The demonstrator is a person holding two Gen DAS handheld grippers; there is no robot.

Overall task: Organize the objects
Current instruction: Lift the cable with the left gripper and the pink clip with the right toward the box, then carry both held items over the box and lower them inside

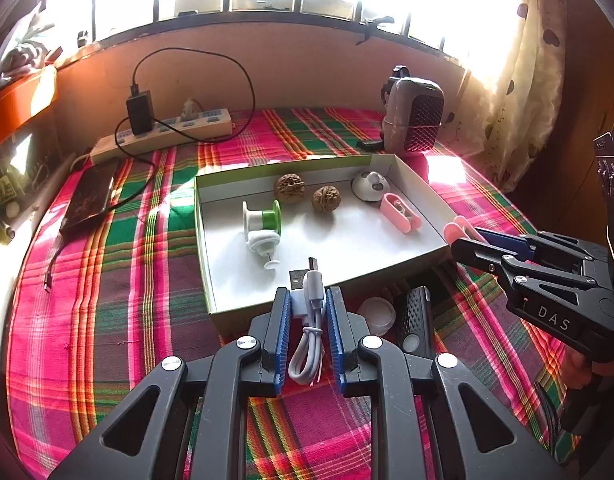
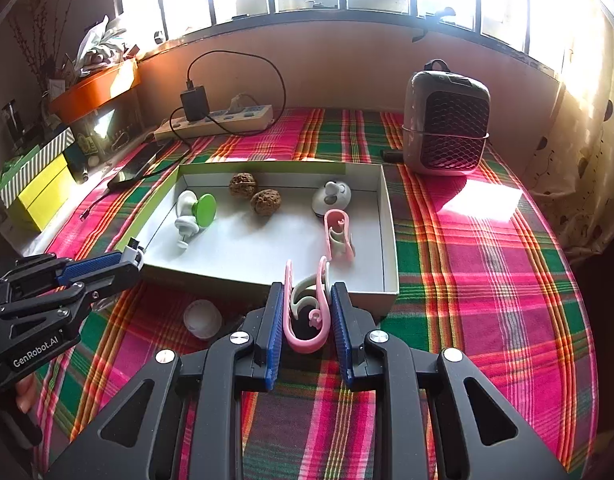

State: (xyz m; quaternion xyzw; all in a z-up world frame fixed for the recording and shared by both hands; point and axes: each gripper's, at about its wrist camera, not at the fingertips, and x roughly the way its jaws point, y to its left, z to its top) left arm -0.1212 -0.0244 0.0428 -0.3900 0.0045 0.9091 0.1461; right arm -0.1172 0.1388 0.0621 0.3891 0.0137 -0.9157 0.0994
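Your left gripper [image 1: 305, 312] is squeezing a coiled white cable [image 1: 309, 328] between its blue pads, with the plug ends poking up over the near wall of the white box [image 1: 243, 304]. Your right gripper [image 2: 307, 312] is clamping a pink clip [image 2: 307, 320], holding it just at the near wall of the box toward its right corner. Inside the box, a second pink clip [image 2: 339, 234] is lying close to the right wall, a white round gadget [image 2: 332, 196] is sitting behind it near the far wall, two walnuts [image 2: 255, 192] are resting side by side near the far wall's middle, and a green and white spool [image 2: 195, 214] is lying toward the left wall. Just outside the near wall, a small white round lid [image 2: 202, 319] and a black ribbed device [image 1: 417, 316] are lying on the plaid cloth [image 2: 487, 280]. Beyond the box, a power strip [image 2: 215, 122] is sitting by the wall to the left and a grey fan heater [image 2: 445, 120] is standing to the right.
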